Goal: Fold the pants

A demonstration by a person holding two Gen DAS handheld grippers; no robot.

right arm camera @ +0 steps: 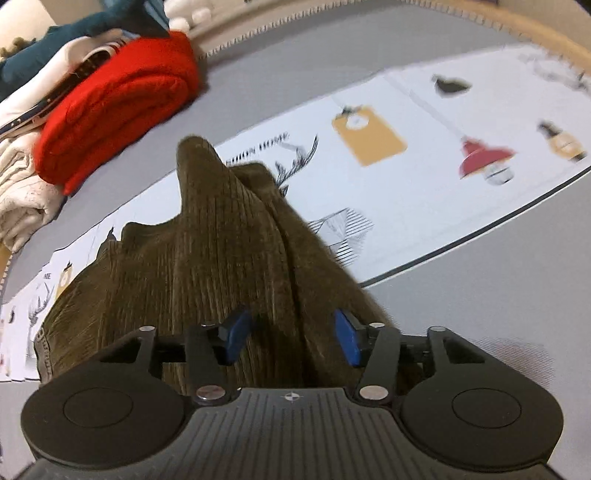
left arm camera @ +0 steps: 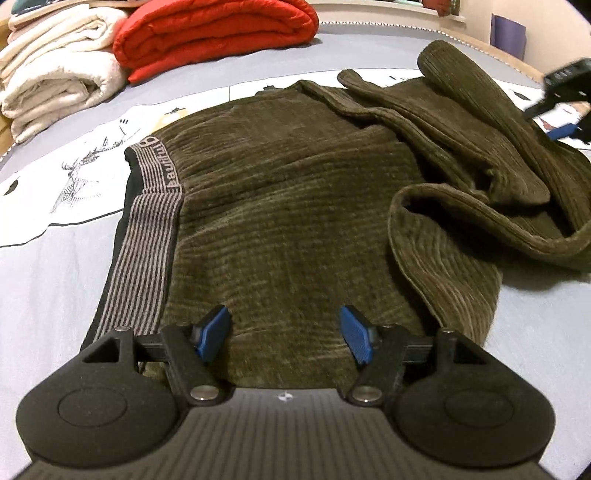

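Note:
Olive-brown corduroy pants (left arm camera: 288, 206) lie on the bed, their grey striped waistband (left arm camera: 147, 229) at the left. The legs (left arm camera: 472, 155) are folded back and bunched in loose ridges at the right. My left gripper (left arm camera: 286, 336) hangs open just over the seat of the pants, its blue pads (left arm camera: 216, 334) apart and clear of the cloth. The right gripper (right arm camera: 292, 339) is open above the bunched legs (right arm camera: 229, 236); a ridge of cloth runs between its pads (right arm camera: 347, 343), which do not press on it. Part of the right gripper (left arm camera: 561, 92) shows blurred at the far right of the left wrist view.
A folded red blanket (left arm camera: 214, 33) and a cream one (left arm camera: 55, 77) are stacked at the back left of the bed; the red blanket (right arm camera: 118, 107) shows again in the right wrist view. The grey sheet (right arm camera: 480, 325) has a white printed band (right arm camera: 424, 206). The stitched bed edge (left arm camera: 424, 31) runs along the back.

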